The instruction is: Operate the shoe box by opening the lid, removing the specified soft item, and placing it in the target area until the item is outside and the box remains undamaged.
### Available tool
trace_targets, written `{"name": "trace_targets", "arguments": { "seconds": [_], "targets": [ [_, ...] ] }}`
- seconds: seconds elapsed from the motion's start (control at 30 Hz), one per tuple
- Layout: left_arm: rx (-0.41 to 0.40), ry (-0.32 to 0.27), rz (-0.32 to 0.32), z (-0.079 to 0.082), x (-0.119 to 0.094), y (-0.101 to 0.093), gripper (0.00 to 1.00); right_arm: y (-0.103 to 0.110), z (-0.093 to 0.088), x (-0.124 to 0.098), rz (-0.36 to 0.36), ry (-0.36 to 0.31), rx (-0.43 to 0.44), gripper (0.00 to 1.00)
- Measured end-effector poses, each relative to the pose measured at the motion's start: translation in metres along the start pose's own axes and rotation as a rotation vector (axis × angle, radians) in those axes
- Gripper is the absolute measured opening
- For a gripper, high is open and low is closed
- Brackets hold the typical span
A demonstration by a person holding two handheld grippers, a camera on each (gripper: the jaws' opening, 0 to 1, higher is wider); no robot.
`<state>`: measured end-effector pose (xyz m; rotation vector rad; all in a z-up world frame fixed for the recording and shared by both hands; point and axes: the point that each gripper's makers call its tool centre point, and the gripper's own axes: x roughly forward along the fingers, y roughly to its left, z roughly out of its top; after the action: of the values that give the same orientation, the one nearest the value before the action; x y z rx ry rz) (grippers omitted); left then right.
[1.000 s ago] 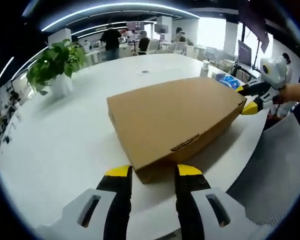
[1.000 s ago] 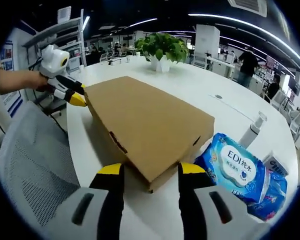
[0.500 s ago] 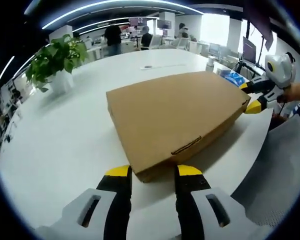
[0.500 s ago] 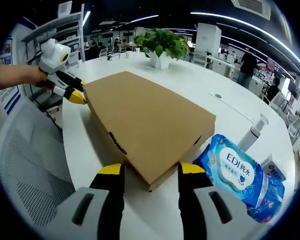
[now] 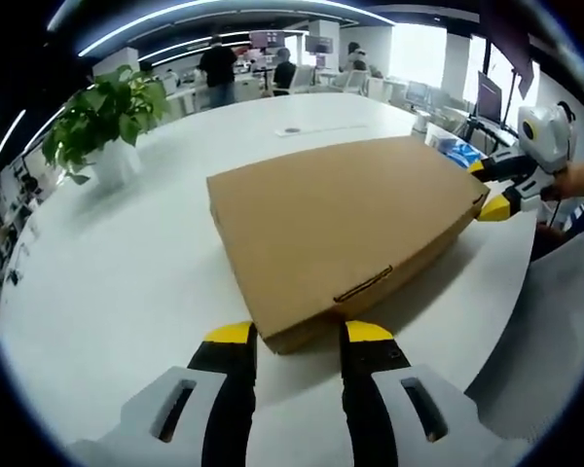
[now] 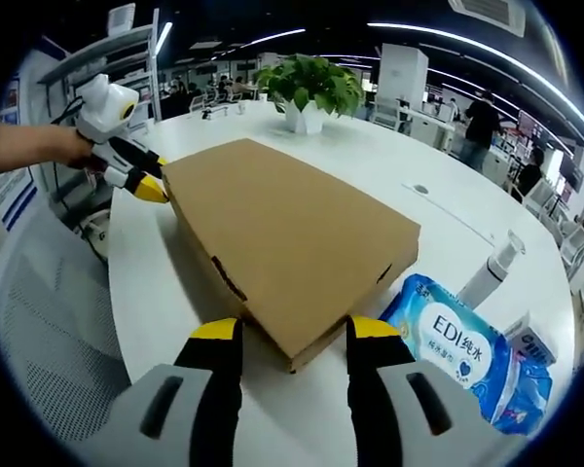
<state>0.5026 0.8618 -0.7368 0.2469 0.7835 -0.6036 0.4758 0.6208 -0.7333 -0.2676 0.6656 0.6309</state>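
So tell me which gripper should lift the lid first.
Probably the left gripper: its open jaws straddle the shoe box corner beside the lid's front tab slit. The right gripper straddles the other front corner, farther from that slit.

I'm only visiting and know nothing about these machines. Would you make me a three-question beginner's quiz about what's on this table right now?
1. True or false: the lid of the cardboard box is shut.
2. What lies on the table beside the box, near the right tool? A) a blue pack of wipes B) a red mug C) a laptop
3. Fill in: near the far edge of the table stands a green ____ in a white pot.

Key
1. True: the lid lies flat, and the left tool sits open at one corner.
2. A, the wipes.
3. Plant.
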Motion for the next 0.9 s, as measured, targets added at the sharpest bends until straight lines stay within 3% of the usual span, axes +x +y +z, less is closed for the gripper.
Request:
{"name": "trace_targets", "arguments": {
  "seconds": [0.9],
  "targets": [
    [-0.003,0.005,-0.004,0.038,0.034,0.024,0.32,-0.041,0.021,0.026,-0.013,-0.003,0.006,0.39]
  ]
}}
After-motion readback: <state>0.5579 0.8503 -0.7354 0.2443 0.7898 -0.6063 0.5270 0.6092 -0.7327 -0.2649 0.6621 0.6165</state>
